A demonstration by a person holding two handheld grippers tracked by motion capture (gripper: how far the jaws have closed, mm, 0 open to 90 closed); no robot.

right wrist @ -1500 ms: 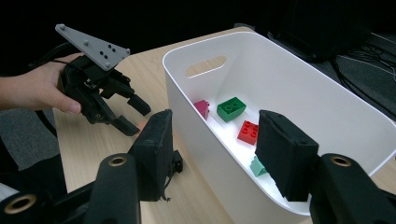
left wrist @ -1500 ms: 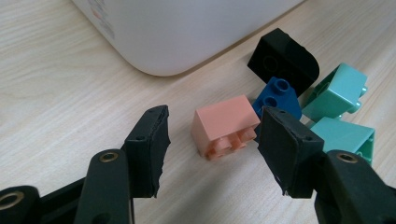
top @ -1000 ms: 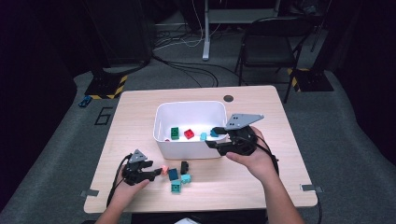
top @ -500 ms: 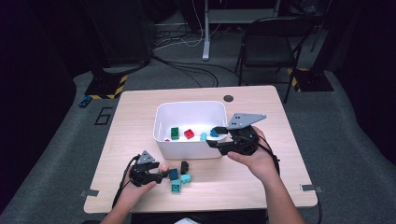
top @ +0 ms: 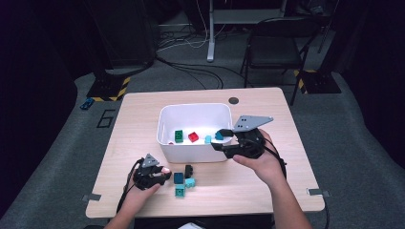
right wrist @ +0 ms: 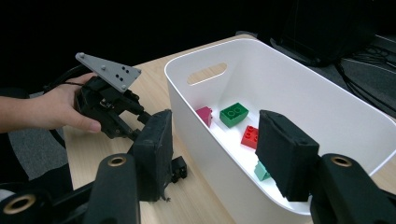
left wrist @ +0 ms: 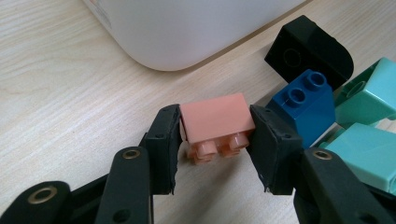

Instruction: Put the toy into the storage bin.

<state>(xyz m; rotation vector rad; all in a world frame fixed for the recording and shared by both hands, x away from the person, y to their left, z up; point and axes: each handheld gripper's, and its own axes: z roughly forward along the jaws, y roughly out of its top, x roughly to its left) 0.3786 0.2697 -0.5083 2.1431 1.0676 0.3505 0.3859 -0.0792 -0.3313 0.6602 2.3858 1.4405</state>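
Left gripper (left wrist: 215, 140) just closed on the salmon plastic brick (left wrist: 217, 122) on the wooden desk (top: 129, 138), white plastic bin (top: 191, 152) wall at 12, blue studded brick (left wrist: 306, 100) touching at 3. Right gripper (right wrist: 212, 154) wide, straddling the bin's rim.

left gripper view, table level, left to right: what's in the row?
Left gripper shut on the salmon-pink plastic brick → dark blue two-stud plastic brick → mint-green plastic brick.
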